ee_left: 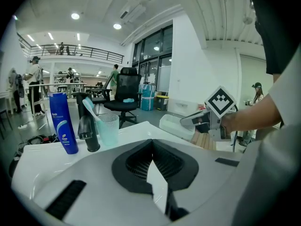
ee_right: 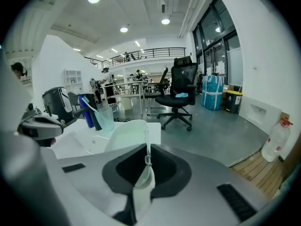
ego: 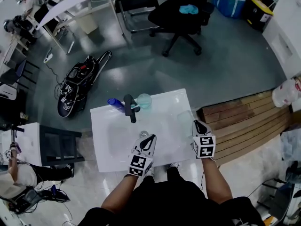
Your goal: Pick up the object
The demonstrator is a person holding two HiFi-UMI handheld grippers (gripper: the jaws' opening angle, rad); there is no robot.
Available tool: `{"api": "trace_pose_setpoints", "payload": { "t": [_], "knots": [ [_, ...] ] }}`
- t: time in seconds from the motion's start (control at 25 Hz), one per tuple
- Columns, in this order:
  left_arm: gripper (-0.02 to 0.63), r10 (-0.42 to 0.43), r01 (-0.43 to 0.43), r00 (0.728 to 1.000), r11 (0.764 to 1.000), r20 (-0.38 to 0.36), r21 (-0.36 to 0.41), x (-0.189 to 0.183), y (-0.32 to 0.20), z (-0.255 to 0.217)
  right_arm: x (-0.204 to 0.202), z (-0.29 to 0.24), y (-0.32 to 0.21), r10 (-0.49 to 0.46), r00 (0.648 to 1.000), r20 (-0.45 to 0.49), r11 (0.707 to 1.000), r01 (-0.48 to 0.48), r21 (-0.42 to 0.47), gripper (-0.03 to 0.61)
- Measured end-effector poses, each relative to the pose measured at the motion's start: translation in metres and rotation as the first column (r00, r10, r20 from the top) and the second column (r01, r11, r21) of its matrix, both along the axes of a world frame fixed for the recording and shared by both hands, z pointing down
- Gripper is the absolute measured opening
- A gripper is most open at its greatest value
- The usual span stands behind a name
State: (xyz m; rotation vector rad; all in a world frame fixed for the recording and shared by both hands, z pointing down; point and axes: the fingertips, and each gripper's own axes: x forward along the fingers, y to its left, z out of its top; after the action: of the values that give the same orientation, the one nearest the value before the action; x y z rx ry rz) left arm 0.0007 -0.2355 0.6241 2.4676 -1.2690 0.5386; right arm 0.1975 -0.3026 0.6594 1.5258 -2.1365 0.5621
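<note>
A translucent white container [ego: 185, 118] rests on the right side of the white sink top [ego: 108, 149]. My right gripper [ego: 196, 123] sits at its near right edge. In the right gripper view the container [ee_right: 124, 135] fills the space just ahead, and my right gripper [ee_right: 147, 147] is shut with the container's thin wall between its jaws. The left gripper view shows the container [ee_left: 174, 125] at the right gripper's tip [ee_left: 184, 122]. My left gripper [ego: 151, 138] hovers over the front of the basin, shut on nothing [ee_left: 151, 142].
At the sink's back edge stand a black faucet [ego: 130, 108], a blue bottle [ego: 115, 102] and a teal cup [ego: 144, 100] holding a toothbrush. Wooden boards [ego: 244, 121] lie to the right, a black bag [ego: 75, 86] to the left, and an office chair [ego: 181, 13] beyond.
</note>
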Motion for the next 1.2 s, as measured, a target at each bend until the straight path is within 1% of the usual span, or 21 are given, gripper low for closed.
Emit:
{"api": "trace_pose_setpoints", "payload": {
  "t": [0.12, 0.32, 0.48, 0.68, 1.0, 1.2],
  "knots": [
    [0.014, -0.01, 0.01, 1.0, 1.0, -0.006, 0.003, -0.005, 0.002, -0.004, -0.002, -0.019, 0.004, 0.004, 1.0, 0.008, 1.0, -0.005, 0.031, 0.034],
    [0.014, -0.026, 0.027, 0.999, 0.999, -0.043, 0.024, -0.009, 0.003, -0.018, -0.009, -0.054, 0.013, 0.022, 0.999, 0.045, 0.996, -0.025, 0.086, 0.034],
    [0.014, -0.024, 0.027, 0.998, 0.998, -0.061, 0.055, -0.01, 0.001, -0.031, -0.014, -0.08, 0.02, 0.035, 0.997, 0.071, 0.991, -0.043, 0.127, 0.034],
    [0.014, -0.023, 0.032, 0.997, 0.994, -0.08, 0.104, -0.016, -0.005, -0.051, -0.025, -0.113, 0.026, 0.028, 0.996, 0.085, 0.981, -0.044, 0.189, 0.034],
    [0.014, -0.006, 0.018, 0.998, 0.98, -0.06, 0.196, -0.036, -0.001, -0.086, -0.042, -0.155, 0.038, 0.009, 0.995, 0.099, 0.962, -0.035, 0.271, 0.034],
    [0.014, -0.015, 0.03, 0.998, 0.974, -0.067, 0.223, -0.052, 0.004, -0.102, -0.054, -0.174, 0.044, 0.001, 0.994, 0.105, 0.952, -0.033, 0.304, 0.034]
  ]
}}
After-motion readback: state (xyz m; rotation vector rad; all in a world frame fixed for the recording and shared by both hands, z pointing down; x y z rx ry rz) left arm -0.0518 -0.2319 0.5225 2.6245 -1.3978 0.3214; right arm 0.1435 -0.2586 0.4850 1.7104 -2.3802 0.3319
